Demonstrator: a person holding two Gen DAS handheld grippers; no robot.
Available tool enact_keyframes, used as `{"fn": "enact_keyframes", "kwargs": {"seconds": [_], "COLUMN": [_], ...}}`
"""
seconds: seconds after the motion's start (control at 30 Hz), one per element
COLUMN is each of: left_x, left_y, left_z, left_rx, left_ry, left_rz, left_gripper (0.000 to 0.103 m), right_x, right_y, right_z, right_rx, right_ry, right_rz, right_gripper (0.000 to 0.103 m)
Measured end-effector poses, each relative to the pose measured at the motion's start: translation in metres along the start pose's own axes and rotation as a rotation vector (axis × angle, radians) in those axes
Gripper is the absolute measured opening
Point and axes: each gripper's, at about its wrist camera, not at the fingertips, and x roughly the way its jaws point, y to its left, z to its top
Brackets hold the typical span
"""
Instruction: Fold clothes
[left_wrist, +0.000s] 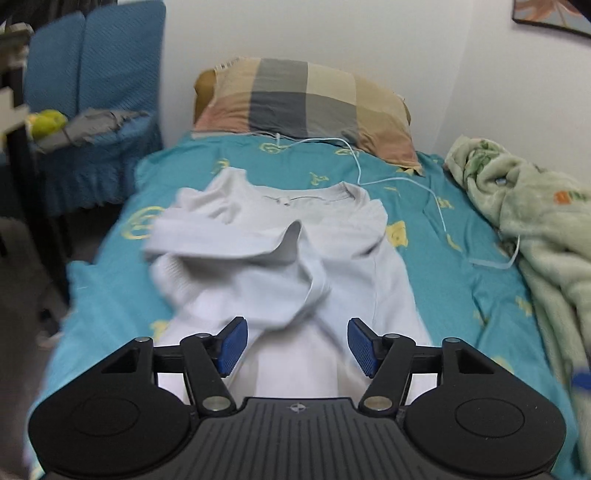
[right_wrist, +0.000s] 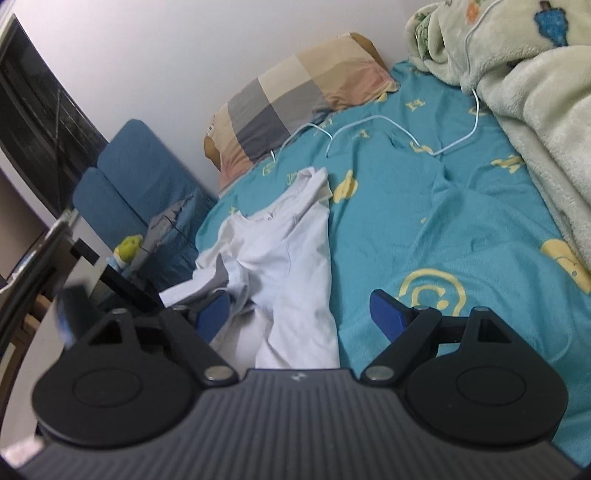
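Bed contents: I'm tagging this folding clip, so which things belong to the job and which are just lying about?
Part of the job:
white T-shirt, rumpled
left gripper, open
right gripper, open

Just lying about:
checked pillow
white cable
green fleece blanket
blue chair
teal bedsheet

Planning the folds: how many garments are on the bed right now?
1: a white T-shirt lies crumpled on the teal sheet, collar toward the checked pillow. More could be hidden under the green blanket.
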Motion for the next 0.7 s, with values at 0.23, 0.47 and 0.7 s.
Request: {"fn": "enact_keyframes", "kwargs": {"seconds": [0.23, 0.47, 0.7], "left_x": [-0.096, -0.144, -0.143], "left_y": [0.011, 0.018, 0.036], "left_z": [-0.031, -0.046, -0.052], "left_rx": [-0.095, -0.028, -0.034], "left_ry": [0.007, -0.041, -0.055], "left_rz": [0.011, 0.018, -0.061], "left_gripper": [0.065, 0.066, 0.066], "right_x": [-0.012, -0.001, 0.036], "right_y": [0.012, 0.047, 0.09], "right_z": [-0.004, -0.01, -0.012], "right_rx": [-0.071, -0.182, -0.29], "right_ry": [-0.032, -0.023, -0.001], "right_rz": [0.042, 0.117, 0.185], "right_gripper": [0.085, 0.085, 0.085]}}
